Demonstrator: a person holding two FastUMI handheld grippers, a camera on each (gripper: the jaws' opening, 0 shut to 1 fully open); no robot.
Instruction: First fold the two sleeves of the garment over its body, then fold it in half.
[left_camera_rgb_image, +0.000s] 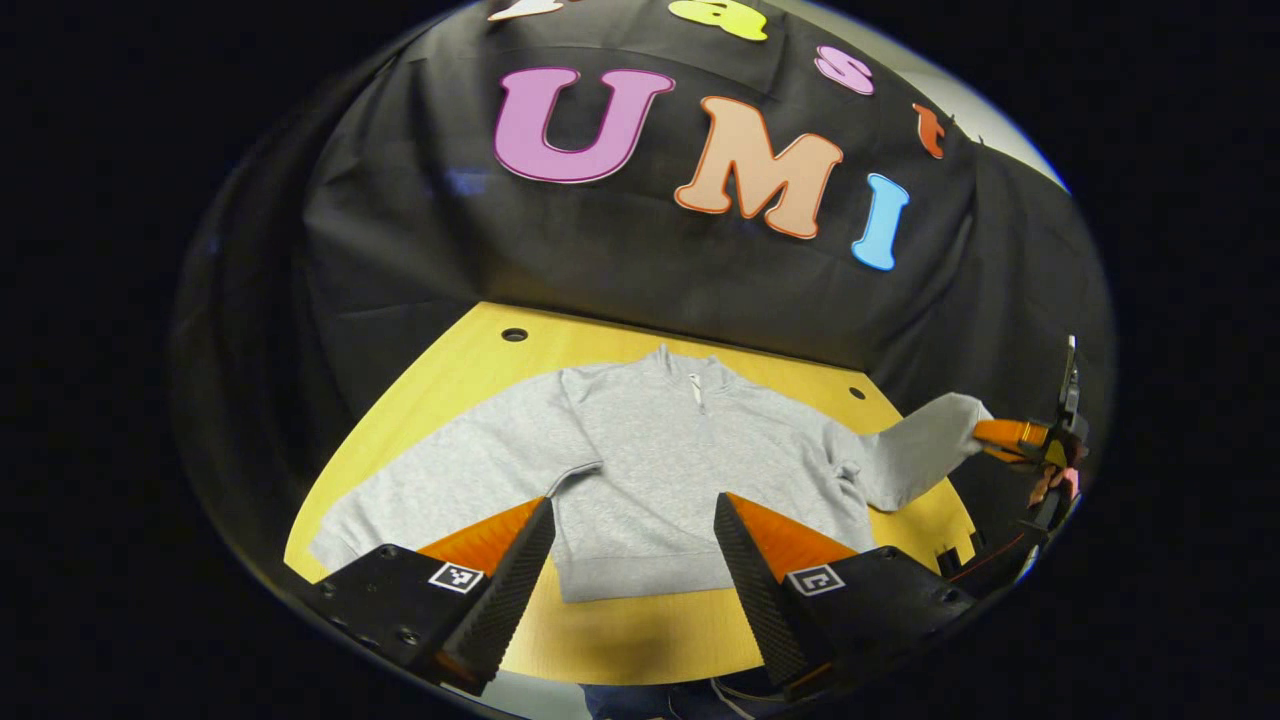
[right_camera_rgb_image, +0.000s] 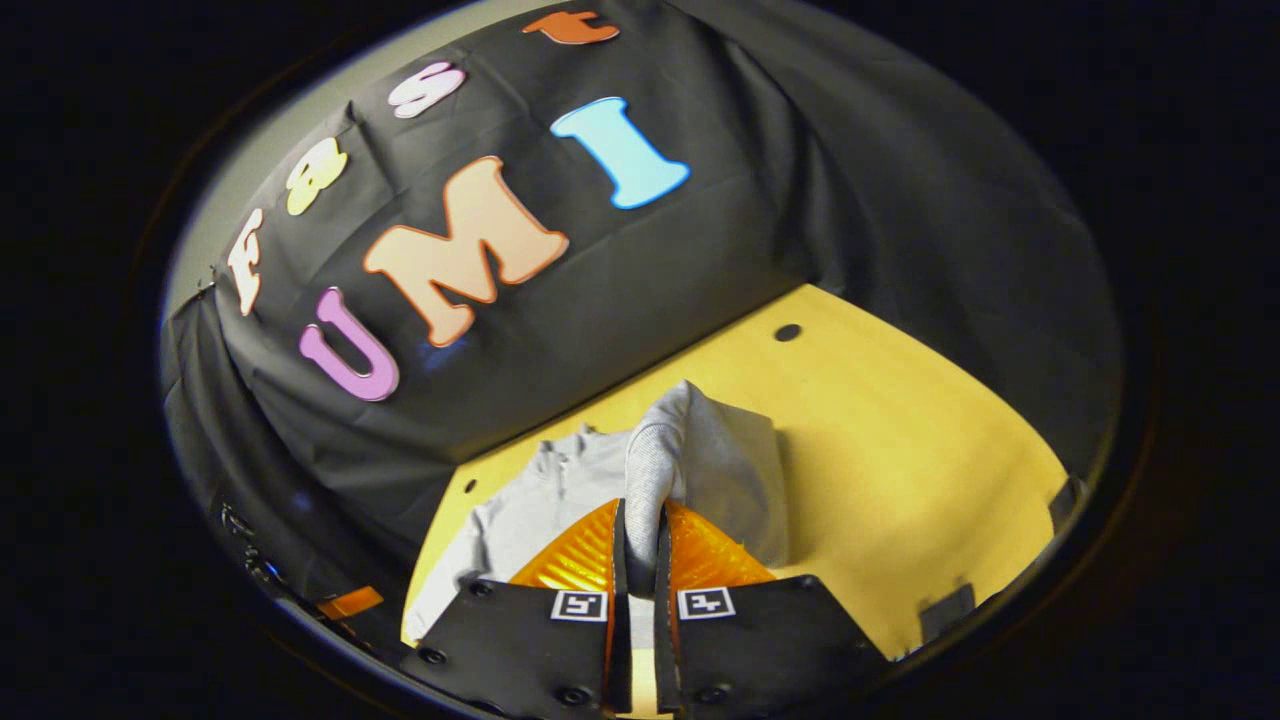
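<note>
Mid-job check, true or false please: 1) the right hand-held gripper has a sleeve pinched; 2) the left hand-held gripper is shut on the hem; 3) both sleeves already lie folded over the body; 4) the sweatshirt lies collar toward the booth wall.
1) True: the right hand-held gripper is shut on the right sleeve's cuff.
2) False: the left hand-held gripper is open above the grey sweatshirt.
3) False: the left sleeve lies spread out on the yellow table.
4) True.
</note>
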